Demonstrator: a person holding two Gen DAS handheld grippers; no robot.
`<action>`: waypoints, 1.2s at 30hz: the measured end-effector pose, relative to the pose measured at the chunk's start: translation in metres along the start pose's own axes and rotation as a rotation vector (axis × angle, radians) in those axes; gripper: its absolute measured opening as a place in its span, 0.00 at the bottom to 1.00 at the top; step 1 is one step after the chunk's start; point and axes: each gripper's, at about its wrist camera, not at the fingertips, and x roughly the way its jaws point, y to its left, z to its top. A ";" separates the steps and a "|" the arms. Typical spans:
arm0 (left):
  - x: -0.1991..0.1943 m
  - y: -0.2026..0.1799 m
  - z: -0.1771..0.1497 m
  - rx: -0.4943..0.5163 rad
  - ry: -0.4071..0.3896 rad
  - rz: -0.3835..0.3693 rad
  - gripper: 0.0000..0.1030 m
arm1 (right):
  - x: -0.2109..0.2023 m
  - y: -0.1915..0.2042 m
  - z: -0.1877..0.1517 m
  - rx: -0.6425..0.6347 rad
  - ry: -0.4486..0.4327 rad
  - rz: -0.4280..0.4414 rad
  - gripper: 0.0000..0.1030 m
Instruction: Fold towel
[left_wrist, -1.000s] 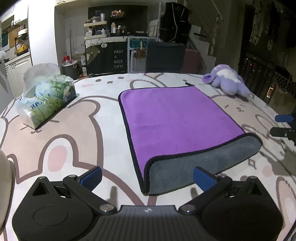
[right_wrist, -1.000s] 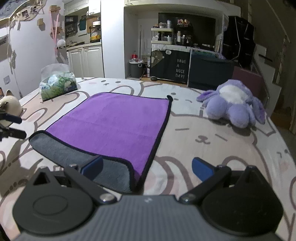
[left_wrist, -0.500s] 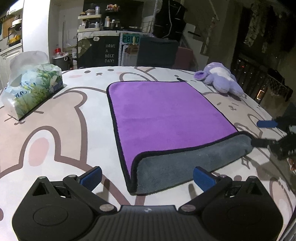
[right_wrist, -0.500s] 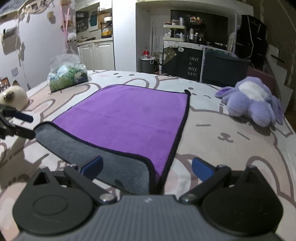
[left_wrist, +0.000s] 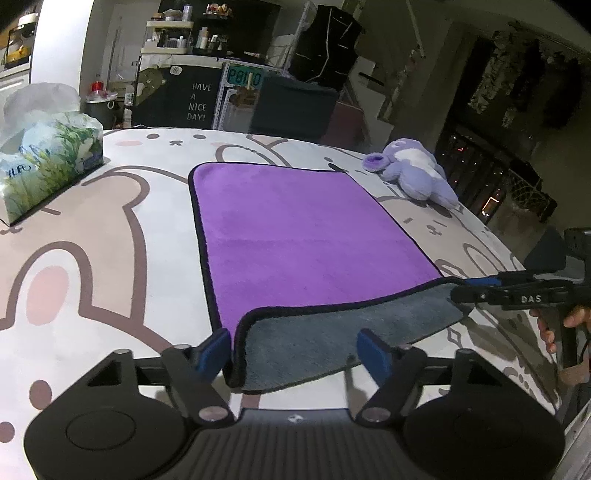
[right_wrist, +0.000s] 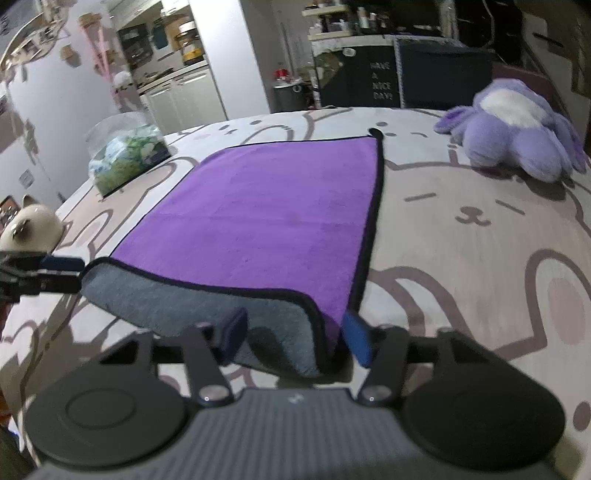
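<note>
The left gripper (left_wrist: 293, 349) sits low over the table (left_wrist: 110, 258) with its jaws apart, straddling the near-left corner of the towel (left_wrist: 295, 236). The left pad lies just outside the black hem and the right pad over the grey flap turned back toward the claw. To do this step well, I judge the jaws should close on the corner only once both layers of the turned-back edge sit between the pads, pinching close to the hem so the cloth does not slip out during the lift.

The right gripper (right_wrist: 291, 334) mirrors this at the near-right corner, jaws likewise apart, with the grey underside and the hem between its pads. Both claws ought to close together and rise evenly, then carry the near edge forward to the far edge ahead of them, keeping the hem taut so the fold lands square.

Beyond the left claw, to its left, stands a tissue pack (left_wrist: 48, 162); ahead and to the right of both lies a purple plush toy (right_wrist: 517, 129).

Whether either pad touches the cloth cannot be told. The gripper bodies hide the table edge nearest the cameras, the right view is blurred, and a pale figurine (right_wrist: 29, 227) at its left edge is only partly seen.
</note>
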 end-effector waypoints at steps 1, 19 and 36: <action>0.000 0.001 0.000 -0.006 0.002 0.001 0.70 | 0.001 -0.002 0.000 0.012 0.002 0.006 0.50; 0.012 0.021 0.001 -0.122 0.053 0.002 0.45 | 0.001 -0.002 -0.008 0.031 0.041 0.016 0.27; 0.004 0.021 0.000 -0.113 0.033 0.036 0.07 | -0.008 -0.004 -0.013 0.031 0.026 0.018 0.09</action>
